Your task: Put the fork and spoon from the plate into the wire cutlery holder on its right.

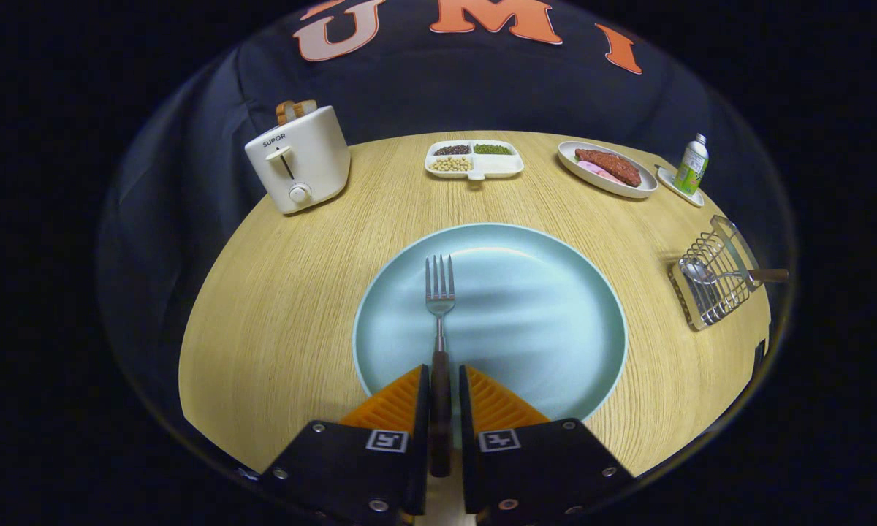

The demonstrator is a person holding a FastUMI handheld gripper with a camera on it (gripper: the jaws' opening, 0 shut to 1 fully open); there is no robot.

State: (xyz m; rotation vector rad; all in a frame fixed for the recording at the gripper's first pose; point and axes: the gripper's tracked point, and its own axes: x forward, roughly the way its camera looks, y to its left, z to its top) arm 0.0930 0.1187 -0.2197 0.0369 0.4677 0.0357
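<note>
A metal fork [440, 292] with a dark handle points away from me over the pale blue plate [541, 307], tines toward the plate's middle. Its handle runs back between my two orange fingers [398, 402], which press on it from both sides, so my gripper [443, 371] is shut on the fork. I cannot tell whether the fork rests on the plate or hangs just above it. To the right of the plate stands the wire cutlery holder [716, 281]. The spoon [701, 272] lies in it, its bowl toward the plate and its brown handle sticking out to the right.
A white toaster [300, 159] with bread in it stands at the back left. Beyond the plate sit a divided white dish of beans [473, 158], an oval dish of food [608, 168] and a small green bottle [691, 165] on a saucer. The round wooden table's [278, 307] edge runs close behind the holder.
</note>
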